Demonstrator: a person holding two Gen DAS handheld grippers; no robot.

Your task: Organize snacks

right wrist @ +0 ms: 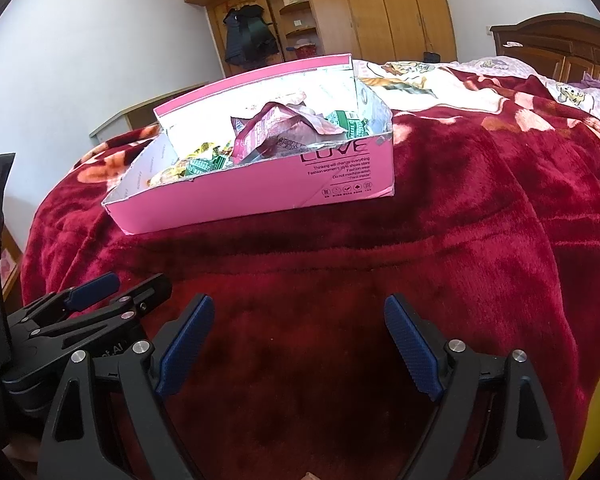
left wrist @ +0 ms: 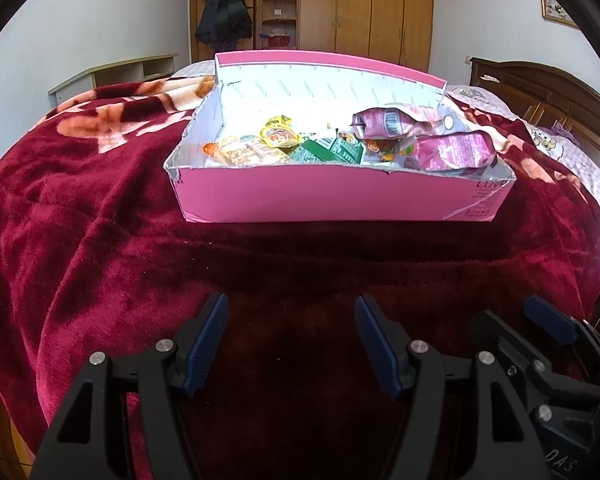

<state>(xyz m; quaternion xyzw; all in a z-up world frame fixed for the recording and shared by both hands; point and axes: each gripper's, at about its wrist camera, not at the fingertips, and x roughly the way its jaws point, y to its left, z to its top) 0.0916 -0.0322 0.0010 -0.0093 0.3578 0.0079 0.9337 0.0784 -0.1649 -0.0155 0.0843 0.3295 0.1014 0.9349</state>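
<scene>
1. Sitting on the bed's red blanket (left wrist: 100,240), a pink box (left wrist: 332,200) holds the snacks and serves as the landmark here
2. Inside the box, pink bags (left wrist: 452,152) are piled toward its right end, green packs (left wrist: 332,150) lie near the middle, and yellow and orange packs (left wrist: 256,148) lie toward its left end
3. The box's back wall stands taller than its front wall, and black print marks the pink end panel (right wrist: 340,172)
4. The left gripper (left wrist: 291,340) hovers in front of the box, well apart from it, jaws apart with nothing between them
5. The right gripper (right wrist: 299,344) hovers in front of the box too, jaws spread wider, empty, over bare blanket
6. Behind the box stand a wooden wardrobe (left wrist: 364,8) and a dark hanging coat (left wrist: 224,12)
</scene>
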